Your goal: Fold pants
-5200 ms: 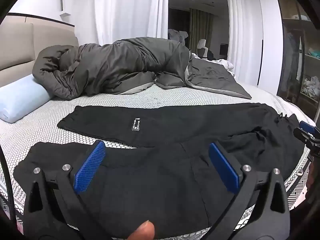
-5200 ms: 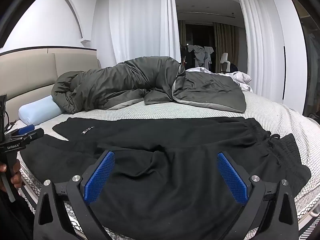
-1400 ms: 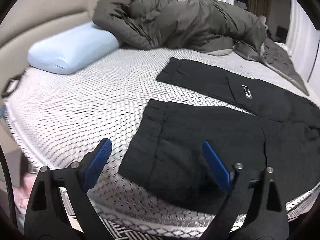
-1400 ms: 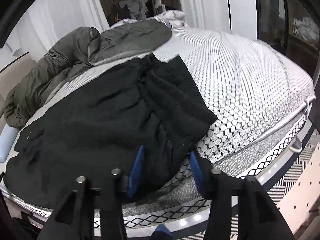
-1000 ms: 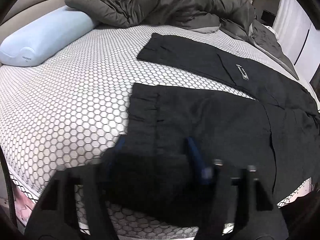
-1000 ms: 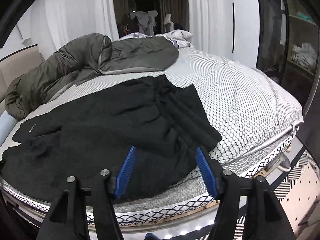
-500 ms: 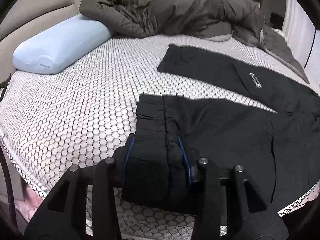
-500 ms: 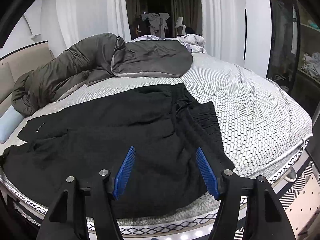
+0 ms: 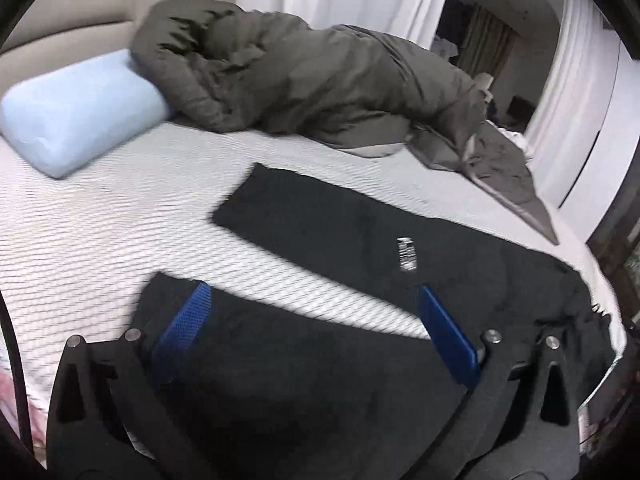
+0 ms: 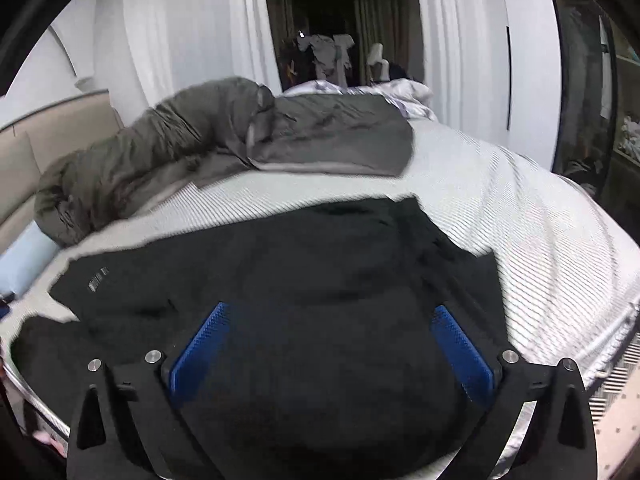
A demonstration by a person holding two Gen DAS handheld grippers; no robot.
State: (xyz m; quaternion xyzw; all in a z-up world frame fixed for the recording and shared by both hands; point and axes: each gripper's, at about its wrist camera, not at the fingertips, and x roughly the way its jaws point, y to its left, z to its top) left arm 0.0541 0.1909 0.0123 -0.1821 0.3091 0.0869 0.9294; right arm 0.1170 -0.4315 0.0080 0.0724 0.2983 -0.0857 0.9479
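Note:
Black pants lie spread on the white bed, both legs pointing left, a small white label on the far leg. The near leg runs under my left gripper, which is open and empty above it. In the right wrist view the pants fill the foreground, waistband end at the right. My right gripper is open and empty over the seat of the pants. Both views are motion-blurred.
A rumpled dark grey duvet lies across the back of the bed. A light blue pillow sits at the far left by the beige headboard. The bed's front edge drops to a patterned floor. White curtains hang behind.
My left gripper, shut on the near leg's cuff half a second ago, has opened and let it go. My right gripper has opened wider over the waist end. Both cameras tilted upward.

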